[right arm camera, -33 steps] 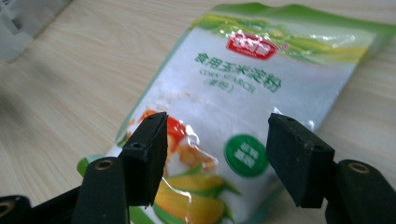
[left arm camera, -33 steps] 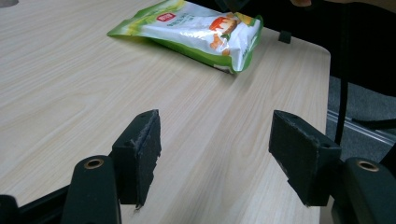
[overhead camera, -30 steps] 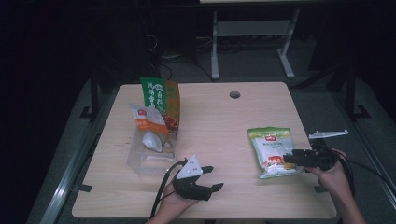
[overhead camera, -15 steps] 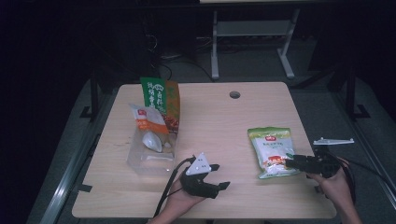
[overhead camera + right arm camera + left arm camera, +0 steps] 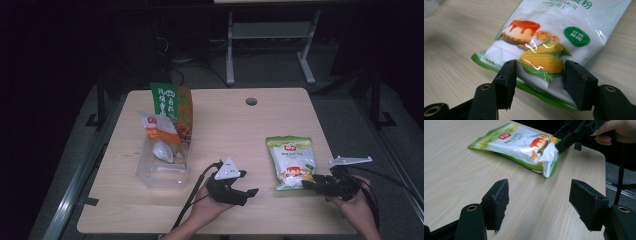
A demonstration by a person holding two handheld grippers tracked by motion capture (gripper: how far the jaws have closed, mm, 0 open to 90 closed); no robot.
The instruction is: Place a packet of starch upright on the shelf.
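Green-and-white corn starch pouch (image 5: 292,162), sealed and plump, glossy film catching the light. Printed with a red logo near the top, a caramel-topped pudding, a yellow corn cob and a round green badge. Lying flat on the pale wooden surface (image 5: 240,125), face up, top end away from the person. Bottom corner between the jaws of the right claw (image 5: 540,82), just beyond the pads (image 5: 507,80), the green bottom seam right at their tips. Ahead of the left claw (image 5: 539,203), well apart from it.
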